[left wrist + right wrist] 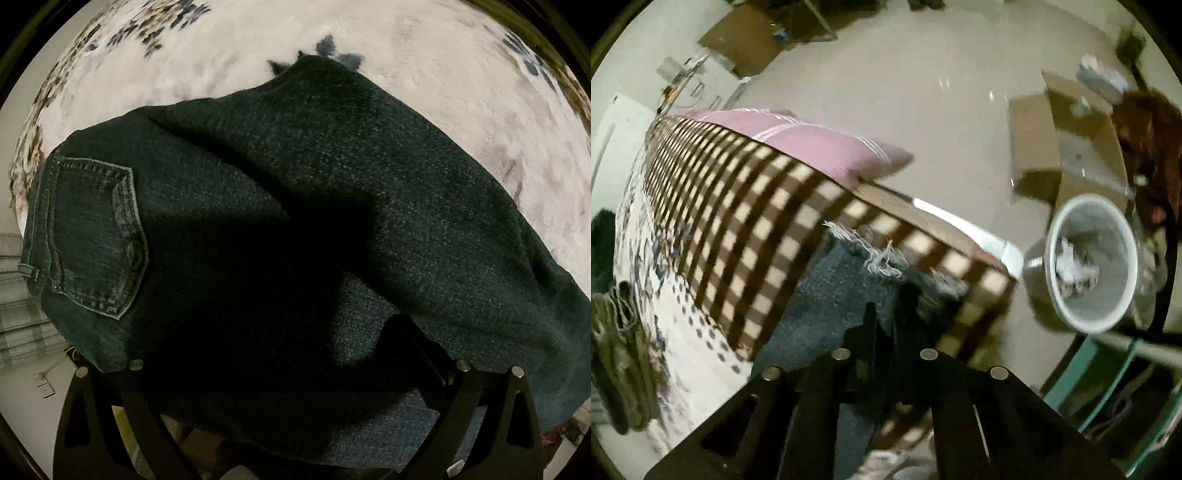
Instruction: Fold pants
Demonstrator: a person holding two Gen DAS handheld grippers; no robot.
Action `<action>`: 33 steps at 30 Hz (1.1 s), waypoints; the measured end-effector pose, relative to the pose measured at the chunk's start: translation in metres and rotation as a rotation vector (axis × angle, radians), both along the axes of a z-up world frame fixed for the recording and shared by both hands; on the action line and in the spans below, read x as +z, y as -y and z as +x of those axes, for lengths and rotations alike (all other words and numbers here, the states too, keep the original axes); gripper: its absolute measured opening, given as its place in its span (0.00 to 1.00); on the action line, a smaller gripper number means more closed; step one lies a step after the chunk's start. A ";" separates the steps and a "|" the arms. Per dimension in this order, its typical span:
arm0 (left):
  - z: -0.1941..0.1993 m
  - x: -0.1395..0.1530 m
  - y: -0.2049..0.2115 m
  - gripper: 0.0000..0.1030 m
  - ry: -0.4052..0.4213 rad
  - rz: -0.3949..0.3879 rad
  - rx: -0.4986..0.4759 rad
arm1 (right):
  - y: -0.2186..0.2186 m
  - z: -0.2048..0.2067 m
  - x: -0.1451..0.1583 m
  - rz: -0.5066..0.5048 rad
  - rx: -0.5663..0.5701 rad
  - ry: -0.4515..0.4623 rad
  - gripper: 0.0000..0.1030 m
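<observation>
main risk i see: the hem [864, 254] slipping out of the right gripper [886, 321]; it looks like a thin bite near the frayed edge, and denim is heavy, so a quick swing could pull it free; judgement only, the pinch itself is dark and partly hidden; second risk: the leg dragging on the bed edge [798, 206] and skewing the fold, since the cloth hangs right against the checkered side.

left side: the jeans [295, 192] drape over the left gripper [295, 369] and hide its fingertips; i cannot tell if it's closed on cloth or just under it; if it's only supporting, the seat end could slide off when i move; back pocket [96, 236] faces the camera, the bulk lies on the pale blanket [424, 74].

pose: right gripper points out past the bed corner toward the floor, fingers close together and clamping the hem, bin [1093, 262] off to its right, well apart; left gripper sits low at the near edge of the jeans, looking across them along the bed; both frames blurred, so fine contact is unclear.
</observation>
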State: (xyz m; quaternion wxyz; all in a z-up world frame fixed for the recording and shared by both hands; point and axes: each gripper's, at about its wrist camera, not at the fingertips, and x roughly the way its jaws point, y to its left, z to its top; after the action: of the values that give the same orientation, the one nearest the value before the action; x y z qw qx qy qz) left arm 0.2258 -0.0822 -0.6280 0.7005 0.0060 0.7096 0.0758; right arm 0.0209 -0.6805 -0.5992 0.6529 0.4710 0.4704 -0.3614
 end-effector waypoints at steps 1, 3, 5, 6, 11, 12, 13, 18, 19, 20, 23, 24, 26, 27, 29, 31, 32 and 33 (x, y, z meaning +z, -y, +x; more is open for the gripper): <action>-0.001 0.000 0.000 1.00 0.000 -0.002 0.002 | 0.002 -0.007 -0.005 0.036 -0.021 0.014 0.20; -0.001 0.000 -0.003 1.00 -0.001 -0.005 0.002 | 0.009 -0.025 -0.008 0.084 -0.068 0.066 0.33; -0.002 -0.001 -0.005 1.00 -0.003 -0.008 0.001 | 0.006 -0.035 -0.006 0.124 -0.095 0.155 0.44; -0.002 -0.001 -0.006 1.00 -0.003 -0.010 0.000 | 0.004 -0.035 -0.004 0.134 -0.097 0.171 0.46; -0.003 -0.002 -0.012 1.00 -0.001 -0.015 -0.004 | -0.006 -0.033 -0.022 0.158 -0.107 0.156 0.55; -0.003 -0.002 -0.012 1.00 -0.001 -0.015 -0.005 | -0.008 -0.031 -0.027 0.166 -0.112 0.155 0.55; -0.003 -0.002 -0.013 1.00 0.000 -0.016 -0.006 | -0.008 -0.028 -0.032 0.162 -0.108 0.130 0.58; -0.001 -0.004 -0.018 1.00 0.004 -0.030 -0.006 | -0.004 -0.023 -0.062 0.175 -0.154 0.126 0.68; -0.001 -0.005 -0.020 1.00 0.006 -0.036 -0.002 | -0.003 -0.025 -0.061 0.165 -0.158 0.184 0.68; -0.001 -0.006 -0.022 1.00 0.008 -0.045 0.002 | -0.003 -0.028 -0.060 0.154 -0.153 0.265 0.68; -0.002 -0.009 -0.028 1.00 0.023 -0.071 0.009 | -0.001 -0.040 -0.067 0.182 -0.148 0.493 0.65; -0.003 -0.009 -0.030 1.00 0.033 -0.080 0.009 | -0.001 -0.040 -0.072 0.188 -0.137 0.505 0.65; -0.006 -0.010 -0.034 1.00 0.056 -0.089 0.002 | -0.003 -0.041 -0.083 0.196 -0.124 0.550 0.65; -0.008 -0.010 -0.035 1.00 0.073 -0.092 -0.004 | -0.004 -0.041 -0.086 0.191 -0.128 0.575 0.65; -0.013 -0.010 -0.038 1.00 0.119 -0.095 -0.015 | -0.005 -0.037 -0.091 0.199 -0.126 0.609 0.64; -0.016 -0.010 -0.040 1.00 0.141 -0.097 -0.022 | -0.005 -0.029 -0.093 0.189 -0.097 0.610 0.35; -0.017 -0.010 -0.041 1.00 0.145 -0.098 -0.025 | -0.005 -0.024 -0.095 0.182 -0.076 0.574 0.12; -0.018 -0.010 -0.041 1.00 0.145 -0.099 -0.025 | -0.006 -0.019 -0.097 0.160 -0.057 0.516 0.11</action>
State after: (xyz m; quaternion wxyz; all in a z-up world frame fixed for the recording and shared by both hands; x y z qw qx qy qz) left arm 0.2079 -0.0411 -0.6381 0.7502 -0.0251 0.6600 0.0321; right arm 0.0017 -0.6744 -0.6961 0.7014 0.6107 0.3023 -0.2092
